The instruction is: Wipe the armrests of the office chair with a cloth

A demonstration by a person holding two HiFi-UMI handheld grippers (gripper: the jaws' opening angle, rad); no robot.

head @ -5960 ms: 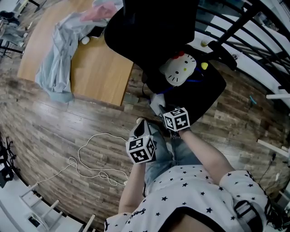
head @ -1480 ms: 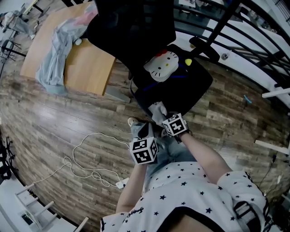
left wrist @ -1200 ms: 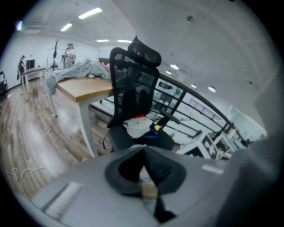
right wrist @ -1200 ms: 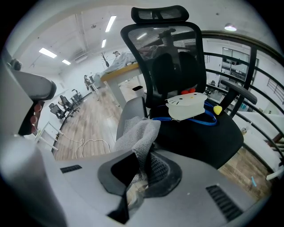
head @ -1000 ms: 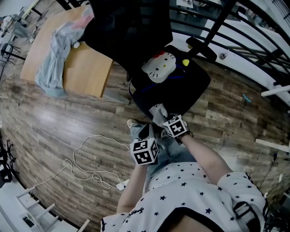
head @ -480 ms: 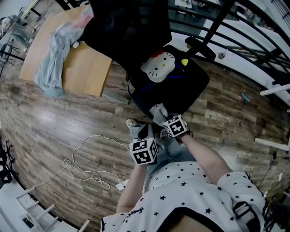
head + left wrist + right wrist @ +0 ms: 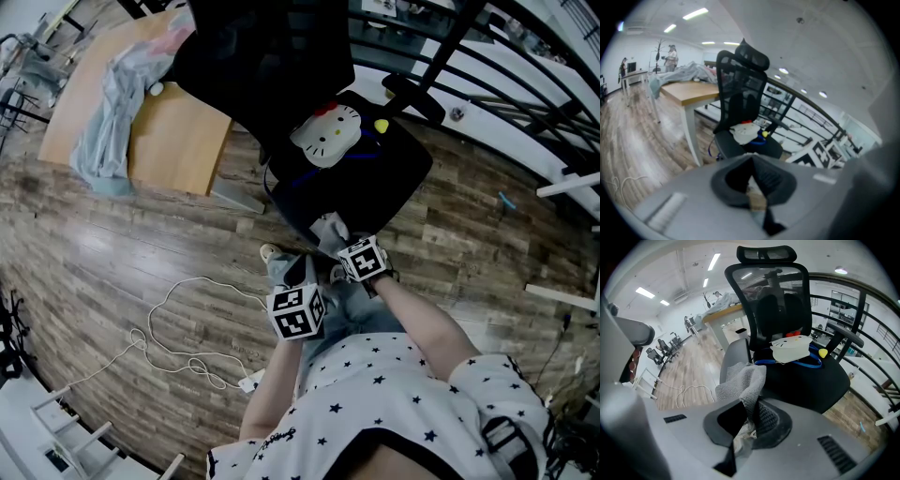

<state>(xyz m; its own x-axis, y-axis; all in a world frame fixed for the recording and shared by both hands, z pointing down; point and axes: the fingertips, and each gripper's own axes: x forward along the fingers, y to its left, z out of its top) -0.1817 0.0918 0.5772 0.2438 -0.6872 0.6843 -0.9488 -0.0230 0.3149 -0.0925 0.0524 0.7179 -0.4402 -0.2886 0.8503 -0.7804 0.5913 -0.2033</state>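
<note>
From the head view, cannot see either pair of jaws, hidden under the marker cubes of the left gripper (image 7: 294, 298) and right gripper (image 7: 356, 255). Can make out only a grey corner of the cloth (image 7: 328, 228) past the right cube. Loses the office chair (image 7: 272, 66) backrest top at the upper edge, and the base under the seat. In the right gripper view, finds the near armrest (image 7: 733, 357) partly covered by cloth folds. In the left gripper view, cannot name the blurred tan bit (image 7: 757, 200) low between the jaws, nor make out the tiny far figures (image 7: 671, 50).

Inventory, as I count it:
- My grippers, two: left gripper (image 7: 752, 190), right gripper (image 7: 744, 423).
- Office chair (image 7: 375, 178), one.
- Armrests (image 7: 733, 357), two.
- Cloth (image 7: 743, 378), one.
- Cat-face cushion (image 7: 325, 136), one.
- Wooden table (image 7: 178, 141), one.
- White cable (image 7: 197, 279), one.
</note>
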